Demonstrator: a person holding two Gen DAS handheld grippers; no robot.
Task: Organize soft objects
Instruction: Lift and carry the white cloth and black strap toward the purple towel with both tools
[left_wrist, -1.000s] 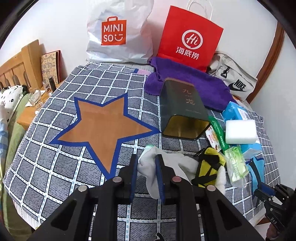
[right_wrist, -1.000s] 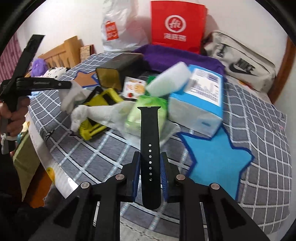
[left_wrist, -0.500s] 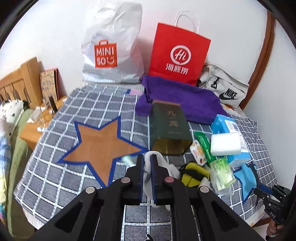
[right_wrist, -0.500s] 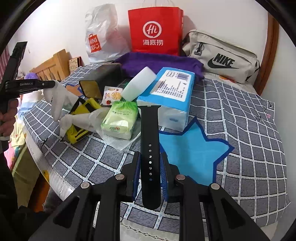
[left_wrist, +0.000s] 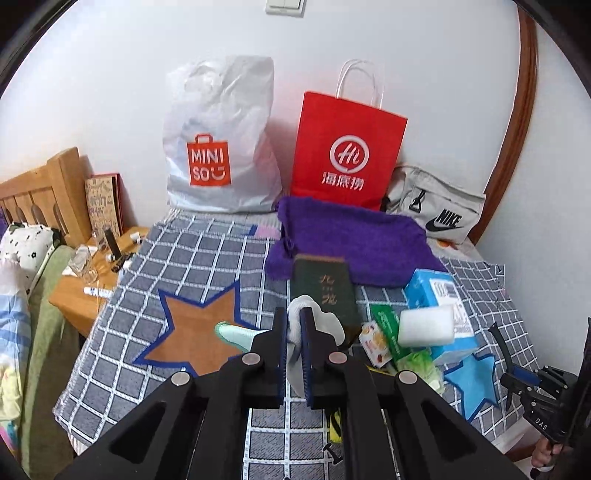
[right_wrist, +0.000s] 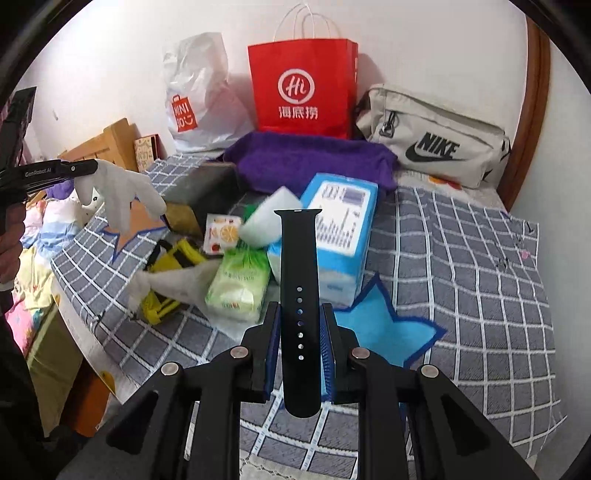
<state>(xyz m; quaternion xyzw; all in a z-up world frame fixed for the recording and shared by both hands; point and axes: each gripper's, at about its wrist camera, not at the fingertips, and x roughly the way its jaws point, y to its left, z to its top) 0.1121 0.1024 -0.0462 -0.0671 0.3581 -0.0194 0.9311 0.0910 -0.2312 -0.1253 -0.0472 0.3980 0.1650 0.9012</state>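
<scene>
My left gripper (left_wrist: 293, 318) is shut on a white sock (left_wrist: 317, 321) with a mint-green toe, held in the air above the checked bedspread (left_wrist: 192, 266) by the brown star patch (left_wrist: 199, 325). In the right wrist view the sock (right_wrist: 118, 195) hangs limp from the left gripper (right_wrist: 86, 173). My right gripper (right_wrist: 299, 314) is shut on a black watch strap (right_wrist: 299, 254) that sticks up over the blue star patch (right_wrist: 380, 321). At the right edge of the left wrist view the right gripper (left_wrist: 517, 380) shows only in part.
A pile lies mid-bed: dark green tin (left_wrist: 323, 291), blue tissue box (right_wrist: 343, 218), white sponge (left_wrist: 426, 326), green tissue pack (right_wrist: 240, 288), yellow-black strap (right_wrist: 173, 258), another white cloth (right_wrist: 173, 280). Behind it are a purple towel (left_wrist: 351, 240), two shopping bags and a Nike bag (right_wrist: 436, 147). A bedside table (left_wrist: 81, 288) stands left.
My left gripper has pinched tighter on the sock and lifted it off the pile. Both grippers have risen, and the right still grips the watch strap.
</scene>
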